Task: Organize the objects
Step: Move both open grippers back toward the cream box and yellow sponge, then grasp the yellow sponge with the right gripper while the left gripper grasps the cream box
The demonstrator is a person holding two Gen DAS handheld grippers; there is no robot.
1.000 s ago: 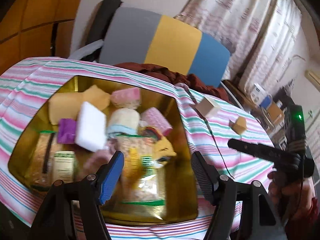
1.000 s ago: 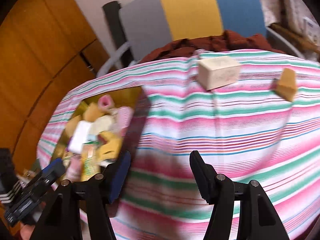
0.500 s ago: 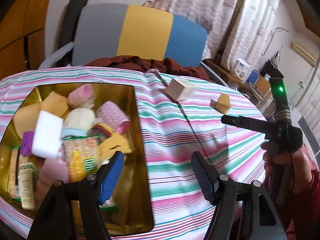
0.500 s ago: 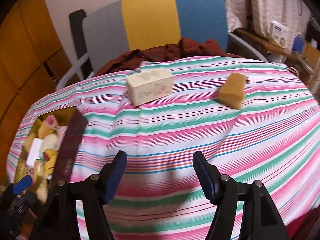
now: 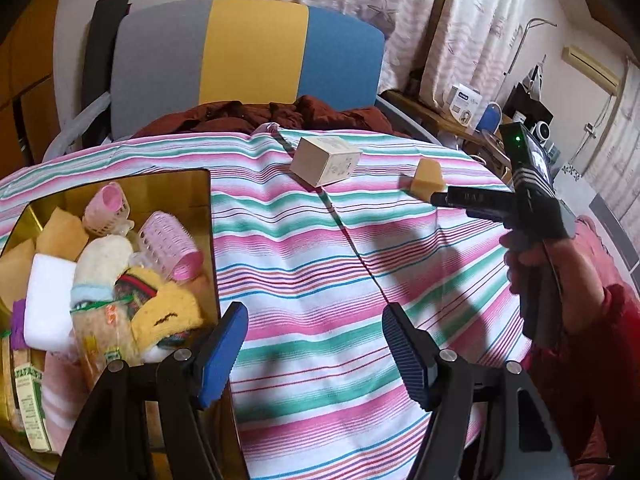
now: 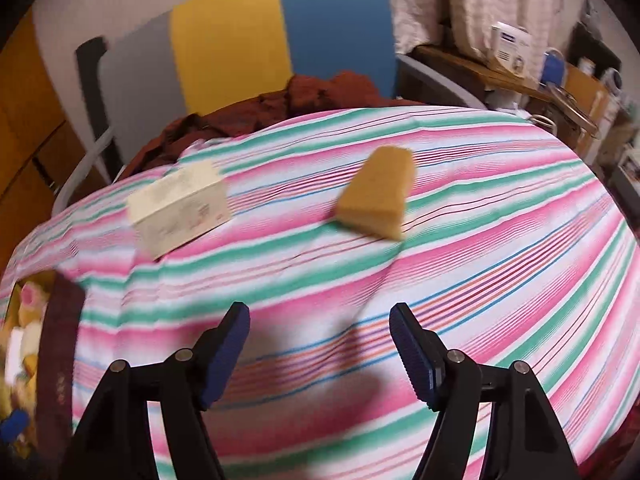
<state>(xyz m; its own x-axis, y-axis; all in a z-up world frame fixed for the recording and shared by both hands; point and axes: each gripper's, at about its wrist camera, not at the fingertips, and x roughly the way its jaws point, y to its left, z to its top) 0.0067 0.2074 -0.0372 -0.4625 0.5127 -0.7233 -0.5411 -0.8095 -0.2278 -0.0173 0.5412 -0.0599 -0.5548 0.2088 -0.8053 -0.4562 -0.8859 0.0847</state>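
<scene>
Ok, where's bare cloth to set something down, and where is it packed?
Free: the striped cloth between the gold box and the right gripper, below the cream carton and tan sponge. Crowded: the gold box, heaped with rollers, sponges and packets.

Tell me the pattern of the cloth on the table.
The tablecloth has pink, green and white stripes, clearest in the left wrist view.

**Two wrist views, angled down over the table**

Left view: from near the box [image 5: 120, 184], facing the chair [image 5: 248, 52]. Right view: closer in, same heading. Shared: striped cloth [image 5: 320, 248], carton [image 5: 326, 160], sponge [image 5: 428, 174], chair.
</scene>
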